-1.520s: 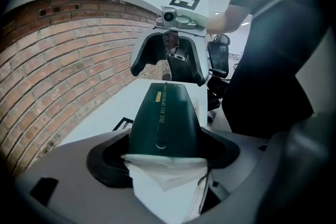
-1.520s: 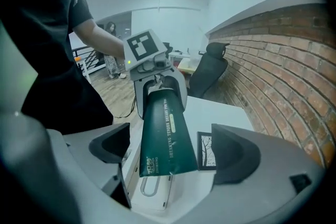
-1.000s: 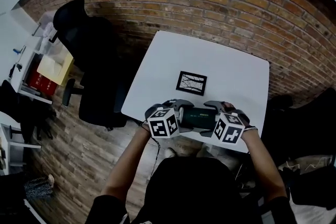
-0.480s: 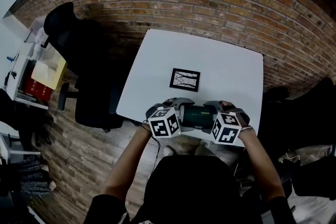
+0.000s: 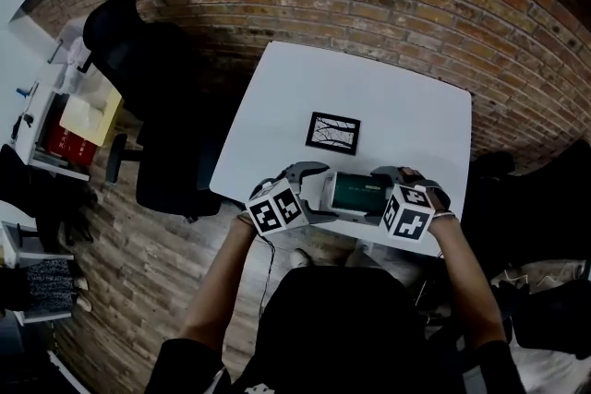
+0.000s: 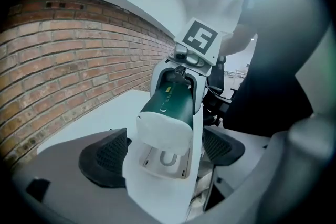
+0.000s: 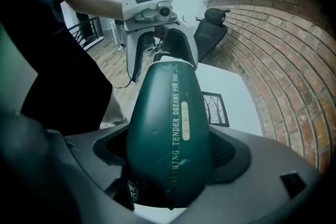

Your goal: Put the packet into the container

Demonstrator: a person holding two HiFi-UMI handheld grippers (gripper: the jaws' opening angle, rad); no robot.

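A dark green packet with gold print lies lengthwise inside a white open container, over the near edge of the white table. My left gripper has the container between its pads. Its jaws are opening, and both pads still touch the container's side walls. The packet's far end rests in the container. From the opposite side, my right gripper is shut on the packet. The packet bulges over both of its pads.
A small black-framed picture card lies flat mid-table, beyond the grippers. A black office chair stands off the table's left side on the brick-patterned floor. A shelf with boxes is further left.
The white container now shows around the packet, which lies further inside it. Both grippers have shifted slightly toward the far side, and the left cube has turned outward.
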